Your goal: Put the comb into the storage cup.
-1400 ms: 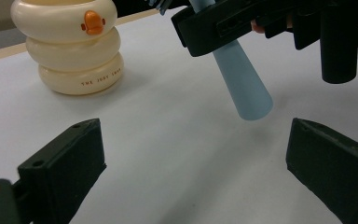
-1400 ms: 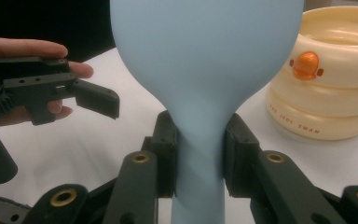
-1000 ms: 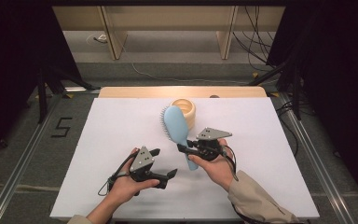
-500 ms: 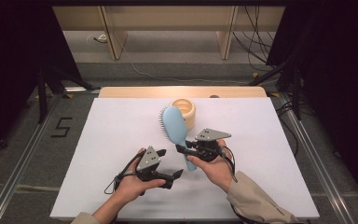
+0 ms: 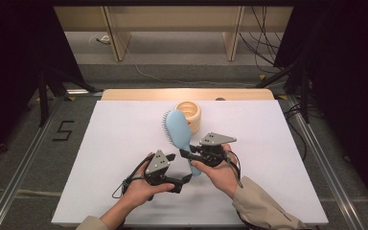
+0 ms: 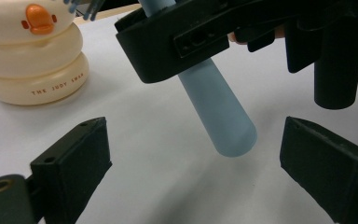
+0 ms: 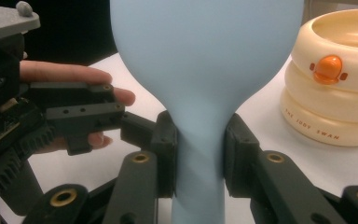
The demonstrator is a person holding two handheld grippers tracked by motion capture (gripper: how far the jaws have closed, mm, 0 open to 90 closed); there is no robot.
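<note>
A light-blue hairbrush (image 5: 178,132) is clamped at the neck of its handle by the right gripper (image 5: 188,155), whose jaws are pressed against both sides of the handle, as is seen in the right gripper view (image 7: 200,154). The brush is held above the white desk (image 5: 115,143), its head pointing away from the person with the bristles at its left edge in the high view, and its handle end free beneath the grip (image 6: 228,135).

The left gripper (image 5: 179,167) is held just beside the right one, near the handle end. Its jaws are set wide apart and have just been closing slightly; in the left gripper view the handle end lies between them (image 6: 191,158) but is touched by neither.

A cream ring-shaped container (image 5: 190,114) with an orange beak-like mark (image 7: 327,69) stands on the desk just behind the brush head; whether the two are touching cannot be told. Cables (image 5: 129,179) are trailed from both grippers.
</note>
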